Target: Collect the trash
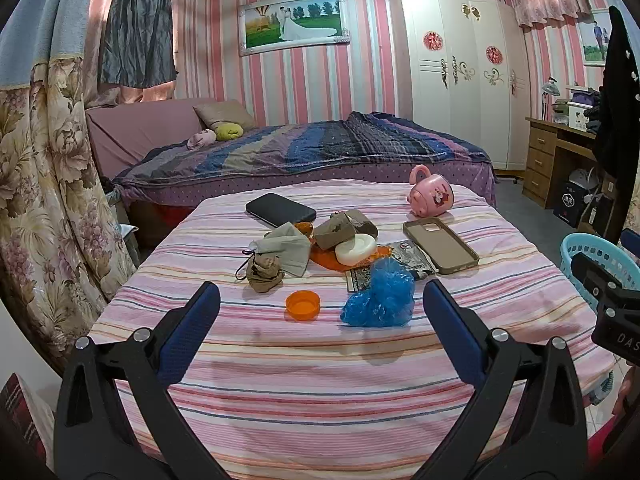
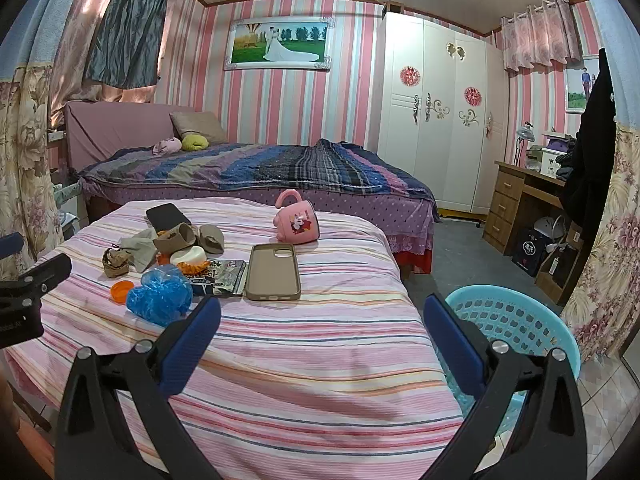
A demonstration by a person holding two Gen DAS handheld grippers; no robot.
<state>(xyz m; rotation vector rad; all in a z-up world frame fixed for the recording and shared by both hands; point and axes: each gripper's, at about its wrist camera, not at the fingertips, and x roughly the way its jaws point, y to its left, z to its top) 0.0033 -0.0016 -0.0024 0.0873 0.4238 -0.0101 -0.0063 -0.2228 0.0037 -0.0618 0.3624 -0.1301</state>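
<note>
Trash lies mid-desk [image 1: 280,380]: a crumpled blue plastic bag [image 1: 378,300], light, soft and slippery, beside an orange cap [image 1: 303,306]. We would pinch the bag's bunched top. Left tool [image 1: 320,304] and right tool [image 2: 322,318] both hover spread and hold nothing, near the basket [image 2: 520,320].

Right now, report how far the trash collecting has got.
Done: nothing visible. The light blue basket shows no trash in the part in view. In hand: nothing; left gripper and right gripper both have open, empty jaws. Left: blue plastic bag, orange cap, crumpled brown paper and wrappers on the striped cloth.
</note>
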